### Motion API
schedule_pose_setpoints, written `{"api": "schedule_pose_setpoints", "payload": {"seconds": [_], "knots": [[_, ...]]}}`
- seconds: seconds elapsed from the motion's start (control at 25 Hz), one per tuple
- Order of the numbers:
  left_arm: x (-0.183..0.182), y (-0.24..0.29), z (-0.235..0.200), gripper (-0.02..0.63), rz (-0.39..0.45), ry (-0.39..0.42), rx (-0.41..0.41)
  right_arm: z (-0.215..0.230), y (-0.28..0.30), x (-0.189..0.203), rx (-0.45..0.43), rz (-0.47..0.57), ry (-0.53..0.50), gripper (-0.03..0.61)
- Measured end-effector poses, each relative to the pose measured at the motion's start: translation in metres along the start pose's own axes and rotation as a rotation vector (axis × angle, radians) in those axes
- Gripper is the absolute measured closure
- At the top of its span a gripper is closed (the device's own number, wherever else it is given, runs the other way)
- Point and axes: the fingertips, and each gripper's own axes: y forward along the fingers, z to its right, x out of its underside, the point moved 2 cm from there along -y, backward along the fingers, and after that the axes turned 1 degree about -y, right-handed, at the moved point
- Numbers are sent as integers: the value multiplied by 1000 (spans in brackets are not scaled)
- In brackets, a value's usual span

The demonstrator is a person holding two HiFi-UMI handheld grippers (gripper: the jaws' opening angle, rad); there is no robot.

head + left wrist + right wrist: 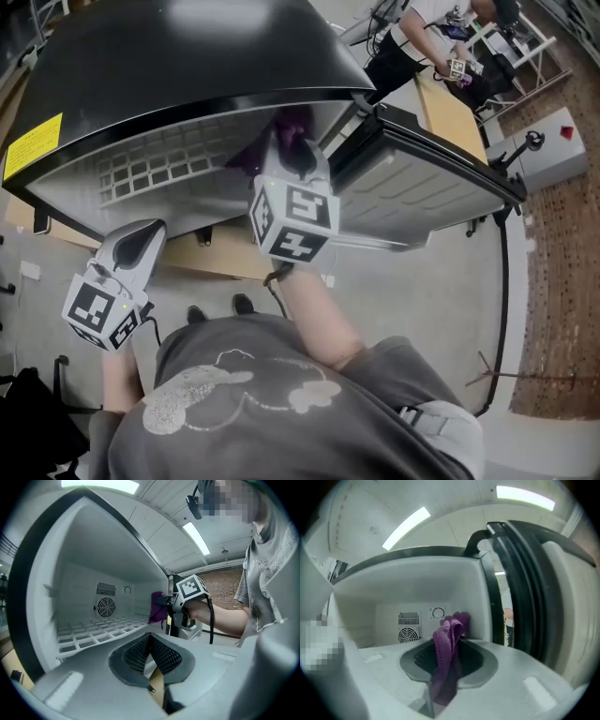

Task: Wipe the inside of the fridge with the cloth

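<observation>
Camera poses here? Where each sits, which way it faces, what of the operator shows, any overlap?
Head view: on the person's head, facing steeply down at the fridge top and open door; shows forearms, shirt, left claw, right claw.
Left gripper view: on the left claw, facing into the fridge; jaws shut, empty; right forearm shows.
Right gripper view: on the right claw, facing the back wall; jaws shut on the cloth.
Shared: both gripper views show the fan grille.

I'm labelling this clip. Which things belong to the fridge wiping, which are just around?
In the job: purple towelling cloth, right gripper clamping it, open black fridge, white inside.
Just around: grey box with red button, wooden table behind, empty shut left gripper.
</observation>
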Motion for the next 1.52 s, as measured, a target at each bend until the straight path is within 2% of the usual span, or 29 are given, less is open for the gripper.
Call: {"api": "schedule_pose_setpoints", "payload": {"seconds": [0.12, 0.2, 0.36, 0.52, 0.6, 0.64, 0.84, 1.04, 1.12, 1.28, 1.52], "knots": [[2, 2, 2, 595, -1, 2, 22, 2, -19, 3, -4, 18, 34, 497], [7, 3, 2, 595, 3, 3, 33, -12, -34, 7, -78, 38, 30, 497], [18, -4, -3, 595, -28, -9, 4, -81, -67, 50, -391, -31, -42, 495], [42, -23, -18, 595, -26, -15, -90, -142, -82, 112, -671, -148, -95, 495], [53, -34, -25, 595, -22, -28, -141, -168, -79, 145, -775, -217, -145, 495], [59, -39, -28, 595, -19, -37, -164, -178, -73, 158, -800, -239, -164, 495], [74, -65, -44, 595, -3, -53, -282, -229, -18, 179, -838, -216, -208, 495], [83, -82, -46, 595, -12, -68, -305, -269, 28, 179, -827, -159, -275, 495], [84, -91, -49, 595, -13, -67, -314, -282, 37, 175, -857, -132, -292, 495], [92, -100, -58, 595, -26, -78, -332, -293, 33, 176, -900, -128, -266, 495], [96, -93, -58, 595, -31, -85, -305, -289, -11, 180, -944, -133, -213, 495]]}}
